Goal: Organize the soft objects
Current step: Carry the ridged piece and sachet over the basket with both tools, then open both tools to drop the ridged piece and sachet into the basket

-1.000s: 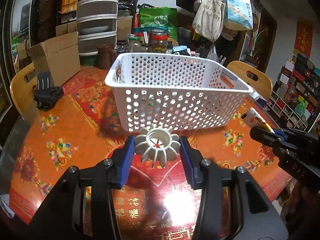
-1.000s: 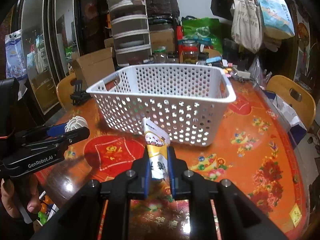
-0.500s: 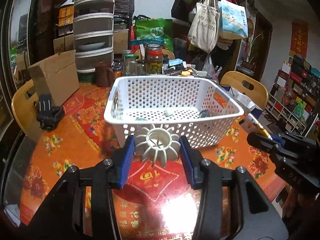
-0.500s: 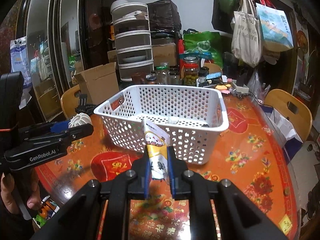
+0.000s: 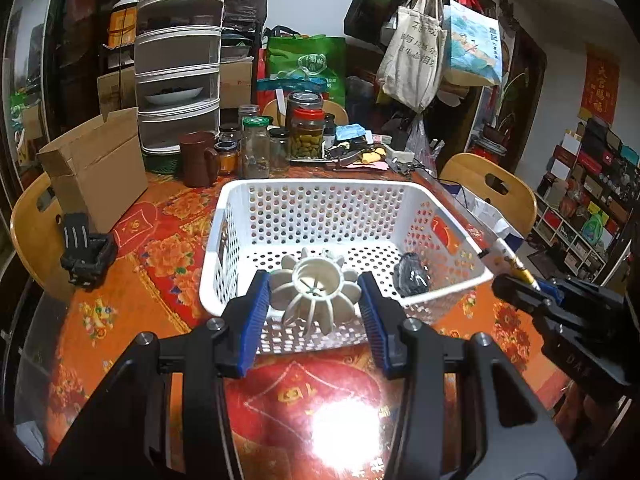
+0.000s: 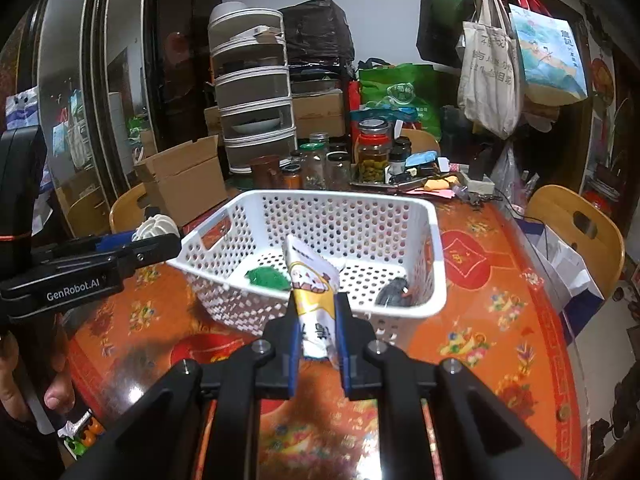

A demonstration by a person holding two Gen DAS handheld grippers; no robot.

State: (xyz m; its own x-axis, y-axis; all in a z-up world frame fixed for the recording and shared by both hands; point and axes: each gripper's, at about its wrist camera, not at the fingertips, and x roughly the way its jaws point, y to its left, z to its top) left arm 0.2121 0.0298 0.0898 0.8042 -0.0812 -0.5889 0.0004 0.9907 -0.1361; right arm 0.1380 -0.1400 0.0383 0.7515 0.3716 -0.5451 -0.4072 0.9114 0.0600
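My left gripper (image 5: 314, 312) is shut on a white ribbed flower-shaped toy (image 5: 316, 292) and holds it above the near rim of the white perforated basket (image 5: 304, 188). My right gripper (image 6: 317, 330) is shut on a yellow and white snack pouch (image 6: 314, 292), held just before the basket's near rim (image 6: 436, 248). Inside the basket lie a dark crumpled object (image 5: 412, 276), which also shows in the right wrist view (image 6: 394, 290), and a green object (image 6: 267, 277). The left gripper with the toy (image 6: 156, 226) shows at the left of the right wrist view; the right gripper (image 5: 520, 280) shows at the right of the left wrist view.
The basket stands on a round table with a red-orange cloth (image 5: 160, 256). Behind it are glass jars (image 5: 306, 132), a brown mug (image 5: 198, 158), a cardboard box (image 5: 96, 168) and stacked drawers (image 5: 178, 72). A black clamp (image 5: 86, 248) lies at left. Wooden chairs (image 5: 490, 188) surround the table.
Both grippers have risen and moved toward the basket with their objects; the basket's inside and its contents have come into view.
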